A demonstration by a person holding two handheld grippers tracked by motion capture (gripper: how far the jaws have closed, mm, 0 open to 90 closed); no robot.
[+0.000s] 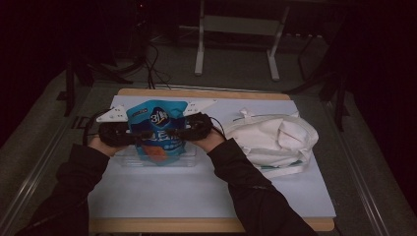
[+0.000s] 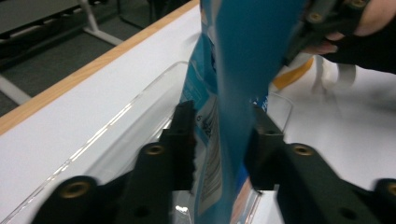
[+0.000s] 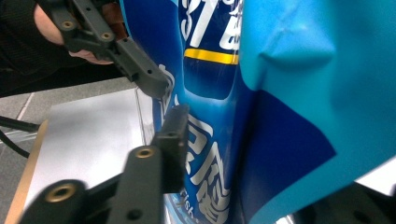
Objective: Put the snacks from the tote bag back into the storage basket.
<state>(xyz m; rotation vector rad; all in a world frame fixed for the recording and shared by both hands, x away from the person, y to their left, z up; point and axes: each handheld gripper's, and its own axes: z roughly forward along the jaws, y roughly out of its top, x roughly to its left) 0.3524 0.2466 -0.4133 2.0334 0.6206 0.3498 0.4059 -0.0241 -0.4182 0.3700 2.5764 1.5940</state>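
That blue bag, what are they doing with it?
A person is holding the blue bag upright between two hand-held grippers, the left gripper on one side and the right gripper on the other. Its bottom sits in a clear plastic tray on the white table. A white cloth bag lies off to the right, untouched.

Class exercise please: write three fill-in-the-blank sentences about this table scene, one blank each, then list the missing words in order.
1. Both grippers, left gripper and right gripper, grip a ____ pouch.
2. The pouch stands in a clear plastic ____.
3. The white cloth bag lies on the person's ____ side of the table.

Missing words: blue; tray; right
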